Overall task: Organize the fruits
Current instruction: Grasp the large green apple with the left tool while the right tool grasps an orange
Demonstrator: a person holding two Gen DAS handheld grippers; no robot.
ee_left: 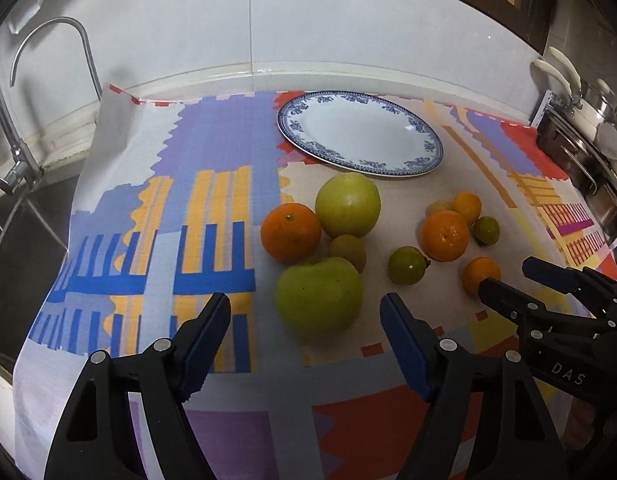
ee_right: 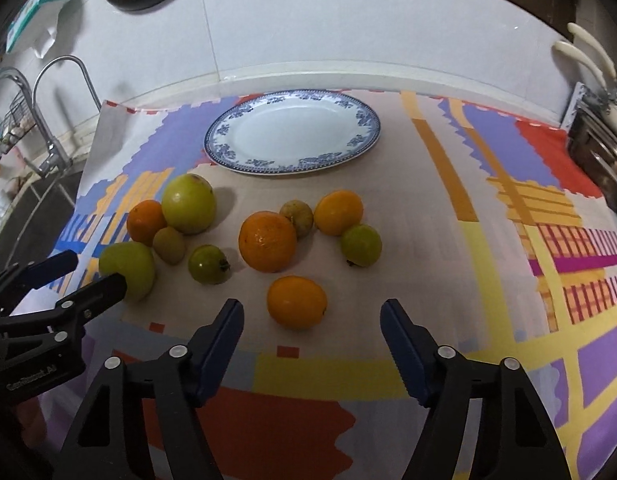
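Ten fruits (ee_right: pixel 267 246), green and orange, glossy, near plate (ee_right: pixel 228 128)

Black plastic left gripper (ee_left: pixel 306 320) and right gripper (ee_right: pixel 312 320), blue ridged pads inside the fingertips, silver rivets behind.

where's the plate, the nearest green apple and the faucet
plate (ee_left: pixel 360 136), left wrist view, on its bare white centre
green apple (ee_left: pixel 318 298), left wrist view, middle of its skin
faucet (ee_left: pixel 54 26), left wrist view, top of its curved spout

Plate (ee_right: pixel 228 148) bare; fruit cluster (ee_right: pixel 268 246) blocks approach.
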